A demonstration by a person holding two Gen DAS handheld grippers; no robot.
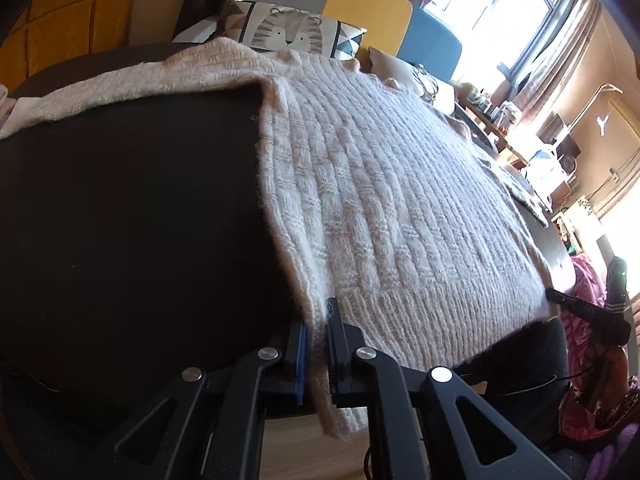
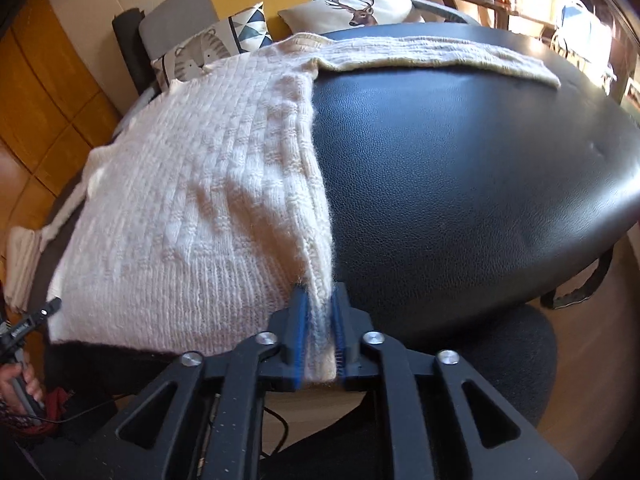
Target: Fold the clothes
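A cream knitted sweater (image 1: 380, 200) lies flat on a black leather-topped table (image 2: 460, 168). My left gripper (image 1: 318, 344) is shut on the hem at the sweater's near left corner, and the knit hangs down between its pads. My right gripper (image 2: 320, 320) holds the near right hem corner, with thick knit filling the gap between its blue pads. One sleeve (image 2: 440, 56) stretches across the far side of the table. The other sleeve (image 2: 24, 256) drapes off the left edge. Each view shows the other gripper's tip, the right gripper (image 1: 556, 295) and the left gripper (image 2: 54, 305).
A sofa with a tiger pillow (image 2: 200, 56) and a deer pillow (image 2: 360, 8) stands behind the table. A dark round stool (image 2: 520, 344) sits under the near right edge. Cluttered shelves (image 1: 500, 120) and a window are on the right. A hand (image 2: 20, 384) holds the left gripper's handle.
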